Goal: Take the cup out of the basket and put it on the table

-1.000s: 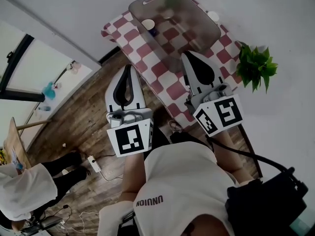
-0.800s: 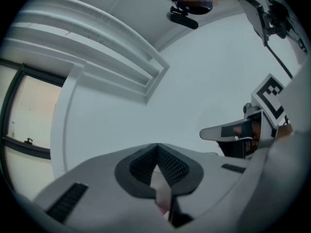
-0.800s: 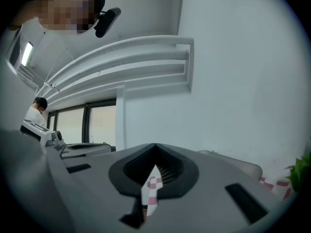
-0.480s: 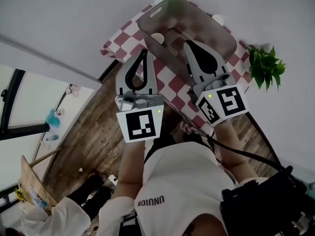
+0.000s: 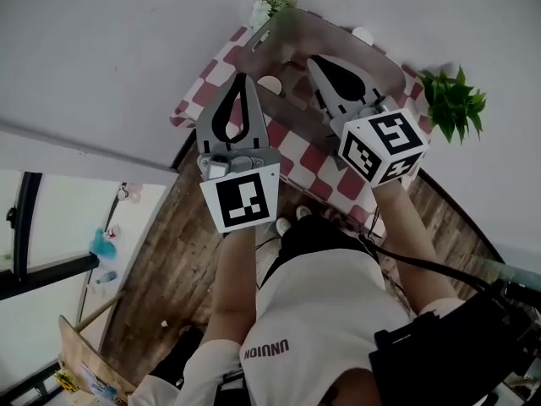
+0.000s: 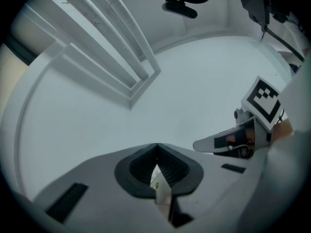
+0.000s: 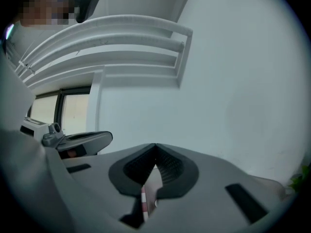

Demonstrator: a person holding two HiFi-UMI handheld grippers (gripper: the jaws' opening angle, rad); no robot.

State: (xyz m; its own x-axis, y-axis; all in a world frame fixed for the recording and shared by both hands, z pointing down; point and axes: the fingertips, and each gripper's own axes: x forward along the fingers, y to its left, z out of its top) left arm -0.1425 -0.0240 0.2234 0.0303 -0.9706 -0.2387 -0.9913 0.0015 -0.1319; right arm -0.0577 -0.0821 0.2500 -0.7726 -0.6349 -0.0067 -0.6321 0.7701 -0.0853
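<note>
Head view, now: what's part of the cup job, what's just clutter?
Job:
white cup, inside the translucent grey plastic basket
red-and-white checked table
left gripper and right gripper, both shut and empty

Clutter:
leafy green plant, right of the basket
white-flowered plant
small white round object by the basket's far rim
</note>
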